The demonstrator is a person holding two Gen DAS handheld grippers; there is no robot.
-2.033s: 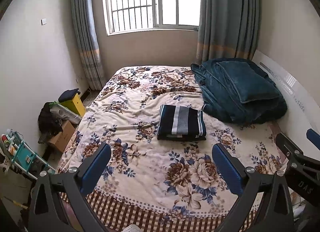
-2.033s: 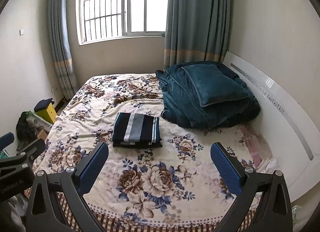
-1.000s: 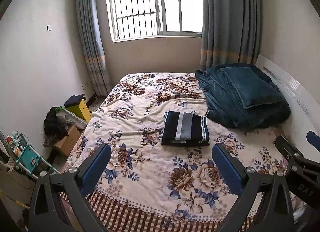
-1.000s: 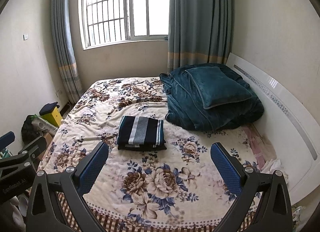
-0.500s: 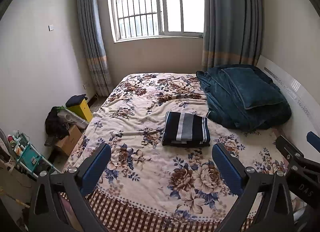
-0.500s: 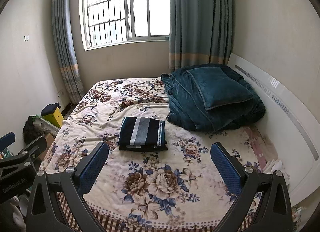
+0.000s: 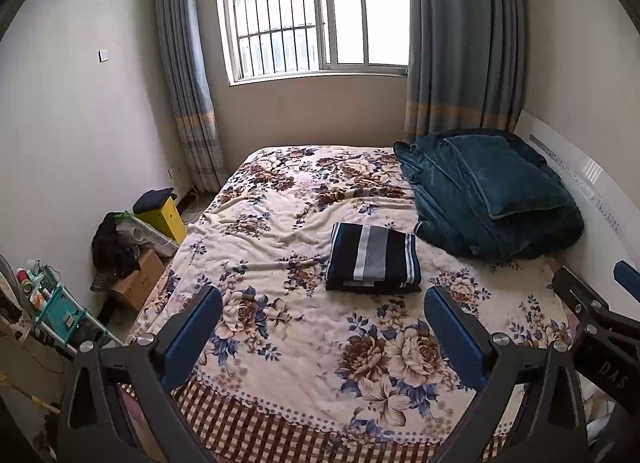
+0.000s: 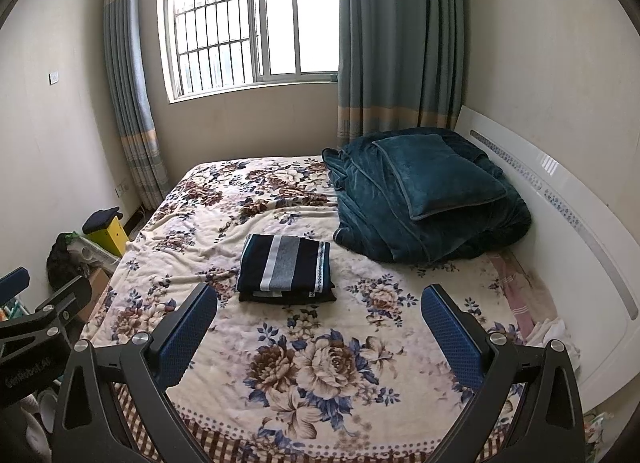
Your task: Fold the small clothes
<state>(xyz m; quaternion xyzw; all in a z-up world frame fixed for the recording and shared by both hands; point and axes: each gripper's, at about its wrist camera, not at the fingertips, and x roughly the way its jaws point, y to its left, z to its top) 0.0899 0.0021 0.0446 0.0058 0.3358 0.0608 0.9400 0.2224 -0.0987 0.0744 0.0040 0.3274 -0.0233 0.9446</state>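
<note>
A folded dark striped garment (image 7: 374, 257) lies flat on the floral bedspread (image 7: 304, 343), near the middle of the bed; it also shows in the right wrist view (image 8: 286, 269). My left gripper (image 7: 322, 313) is open and empty, held back above the foot of the bed, well short of the garment. My right gripper (image 8: 318, 311) is open and empty too, at a like distance. Each gripper shows at the edge of the other's view.
A teal blanket and pillow pile (image 7: 488, 193) sits at the bed's right by the white headboard (image 8: 560, 223). Boxes, a yellow box (image 7: 162, 215) and a small shelf (image 7: 52, 311) stand on the floor at the left. A window is behind the bed.
Both grippers have drawn back and up from the bed, so the garment looks smaller and farther. Both stay open. The garment has not moved.
</note>
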